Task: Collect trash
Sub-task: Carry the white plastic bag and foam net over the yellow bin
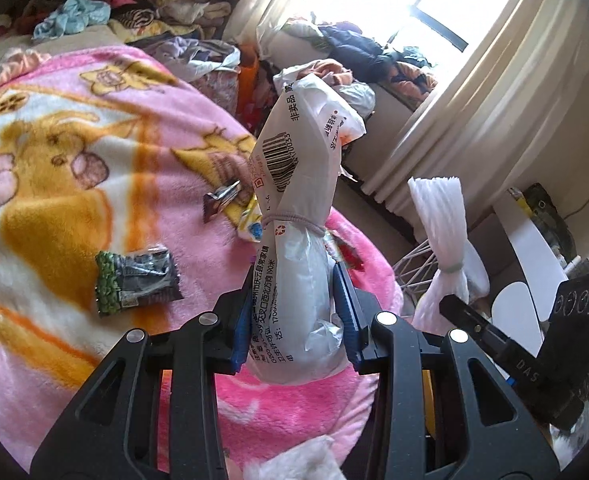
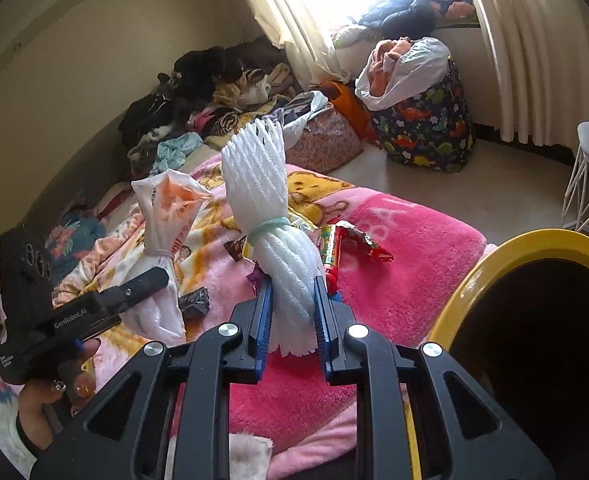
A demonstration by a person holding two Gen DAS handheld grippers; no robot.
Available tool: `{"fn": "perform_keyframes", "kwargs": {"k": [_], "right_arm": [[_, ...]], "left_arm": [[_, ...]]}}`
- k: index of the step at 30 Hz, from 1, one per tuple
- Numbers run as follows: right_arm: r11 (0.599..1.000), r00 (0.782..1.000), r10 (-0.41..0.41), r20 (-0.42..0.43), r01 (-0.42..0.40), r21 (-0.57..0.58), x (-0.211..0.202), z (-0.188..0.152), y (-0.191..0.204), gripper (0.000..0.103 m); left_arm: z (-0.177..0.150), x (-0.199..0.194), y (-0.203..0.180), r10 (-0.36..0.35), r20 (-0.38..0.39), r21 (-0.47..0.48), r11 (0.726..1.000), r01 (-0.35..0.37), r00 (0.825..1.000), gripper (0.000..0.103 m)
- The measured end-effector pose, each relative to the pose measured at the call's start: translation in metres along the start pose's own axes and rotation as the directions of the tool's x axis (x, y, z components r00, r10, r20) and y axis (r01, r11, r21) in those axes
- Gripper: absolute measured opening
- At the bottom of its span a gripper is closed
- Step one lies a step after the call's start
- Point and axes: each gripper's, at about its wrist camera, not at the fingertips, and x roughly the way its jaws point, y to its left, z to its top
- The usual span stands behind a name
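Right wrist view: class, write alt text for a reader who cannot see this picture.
The right tool grips a white ribbed foam net sleeve tied with a pale green band, held upright over a pink plush blanket strewn with wrappers. At left, the left tool holds a tied white plastic bag; a yellow-rimmed bin opens at right.

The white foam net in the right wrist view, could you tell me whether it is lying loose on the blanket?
No, the white foam net stands upright between the jaws of the right gripper, above the pink blanket.
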Motion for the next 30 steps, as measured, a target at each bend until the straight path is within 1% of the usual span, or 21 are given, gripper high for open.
{"fn": "perform_keyframes", "kwargs": {"k": [9,17,30], "right_arm": [[0.999,0.999,-0.009,0.033,0.008,0.032,-0.022,-0.009,-0.010,0.019],[0.999,0.997,-0.027,0.077,0.024,0.046,-0.046,-0.012,-0.016,0.019],[0.993,0.989,-0.074,0.127,0.062,0.101,-0.071,-0.020,-0.033,0.019]], "left_arm": [[-0.001,-0.001,-0.030,-0.039,0.013,0.060,0.997,0.039,0.999,0.029],[-0.001,-0.003,-0.046,-0.072,0.026,0.098,0.993,0.069,0.997,0.029],[-0.008,0.002,-0.075,-0.114,0.005,0.157,0.981,0.112,0.993,0.029]]}}
